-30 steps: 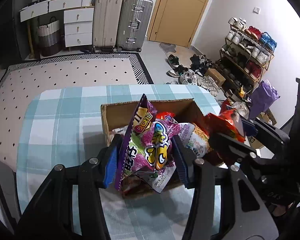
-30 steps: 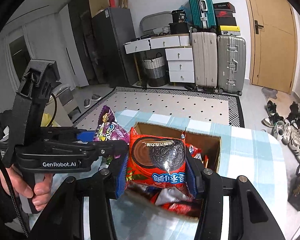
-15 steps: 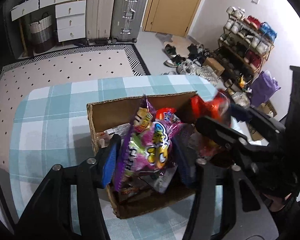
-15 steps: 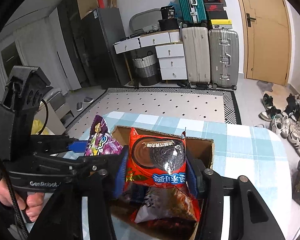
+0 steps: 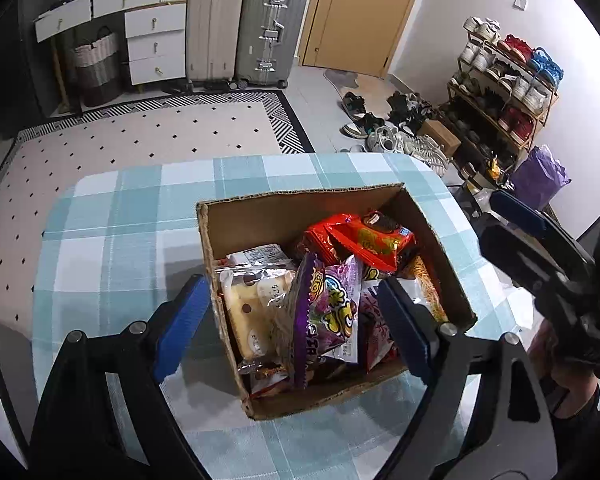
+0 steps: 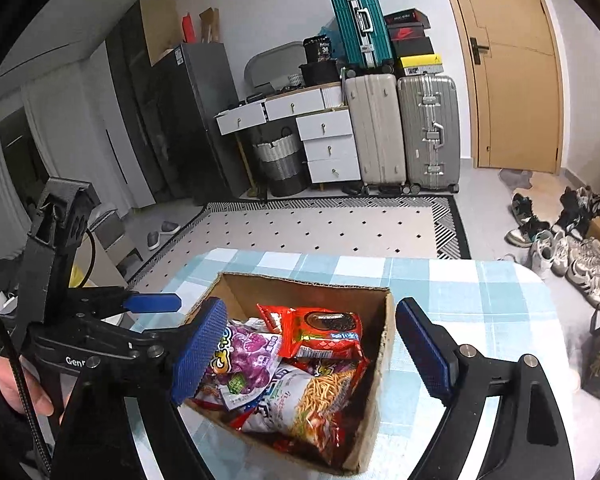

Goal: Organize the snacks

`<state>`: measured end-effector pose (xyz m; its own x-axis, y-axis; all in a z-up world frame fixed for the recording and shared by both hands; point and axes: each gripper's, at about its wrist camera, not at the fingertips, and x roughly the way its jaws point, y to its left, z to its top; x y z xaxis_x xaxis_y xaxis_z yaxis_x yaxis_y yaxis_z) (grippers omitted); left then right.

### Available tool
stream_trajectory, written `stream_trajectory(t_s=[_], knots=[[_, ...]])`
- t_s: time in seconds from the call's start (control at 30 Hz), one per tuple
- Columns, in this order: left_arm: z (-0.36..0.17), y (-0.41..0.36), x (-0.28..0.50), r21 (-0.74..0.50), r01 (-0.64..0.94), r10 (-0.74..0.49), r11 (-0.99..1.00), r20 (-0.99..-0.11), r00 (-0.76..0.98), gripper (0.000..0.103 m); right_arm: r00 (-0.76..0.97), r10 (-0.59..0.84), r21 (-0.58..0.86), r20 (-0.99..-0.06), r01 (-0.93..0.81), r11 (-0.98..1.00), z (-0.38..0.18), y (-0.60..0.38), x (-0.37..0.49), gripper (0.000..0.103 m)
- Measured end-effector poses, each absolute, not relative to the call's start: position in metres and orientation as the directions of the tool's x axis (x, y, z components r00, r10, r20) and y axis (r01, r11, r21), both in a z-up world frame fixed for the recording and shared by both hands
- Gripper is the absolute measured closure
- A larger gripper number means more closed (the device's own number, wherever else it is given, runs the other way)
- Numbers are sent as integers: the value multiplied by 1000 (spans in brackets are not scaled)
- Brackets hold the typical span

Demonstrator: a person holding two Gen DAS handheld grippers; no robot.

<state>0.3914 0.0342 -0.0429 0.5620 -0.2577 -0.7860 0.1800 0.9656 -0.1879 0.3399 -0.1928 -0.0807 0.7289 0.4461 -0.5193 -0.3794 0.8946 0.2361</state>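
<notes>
Now a cardboard box (image 5: 284,208) is seen standing on the desk (image 5: 120,240), which is covered with a blue and white checked cloth, and it is filled with snack packets. A purple candy bag (image 5: 328,308) is propped upright near the middle of the box, a pale packet with brown dots (image 5: 248,312) lies just beside it against the box wall, and a red cookie packet (image 5: 368,240) rests across the packets toward the far side. In the right wrist view the same red cookie packet (image 6: 324,332) is shown lying on top, with the purple candy bag (image 6: 244,352) beside it and a noodle snack bag (image 6: 312,400) nearer the camera. The left tongs (image 5: 296,328) are held over the box with the blue pads spread wide and opening, and the purple candy bag stands between them untouched by either pad. The right tongs (image 6: 312,352) are likewise opening wide above the box, nothing being pressed by their pads. Beyond the desk a patterned rug (image 5: 140,132), two suitcases (image 5: 244,24), a white drawer unit (image 5: 152,40), a wooden door (image 5: 364,12) and a shoe rack (image 5: 500,80) are visible.
</notes>
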Motion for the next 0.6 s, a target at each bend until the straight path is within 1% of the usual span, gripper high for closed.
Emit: stream_trajectory(t_s=[0.17,0.27,0.33,0.6], knots=[[-30,35,372,-154,152,-214,976,-787,579,18,746,448,239,-493,-379,894,-68,-200,321,15],[-19,37,357,-146,144,-204,979,-773,601,18,754,453,231,-476,-390,891,-59,-202,305,14],[-14,39,348,-133,133,-187,982,-765,616,18,765,453,219,-458,-397,892,-52,-202,291,12],[10,44,298,-82,79,-113,994,-729,675,18,804,436,221,-404,-377,899,-33,-216,239,11]])
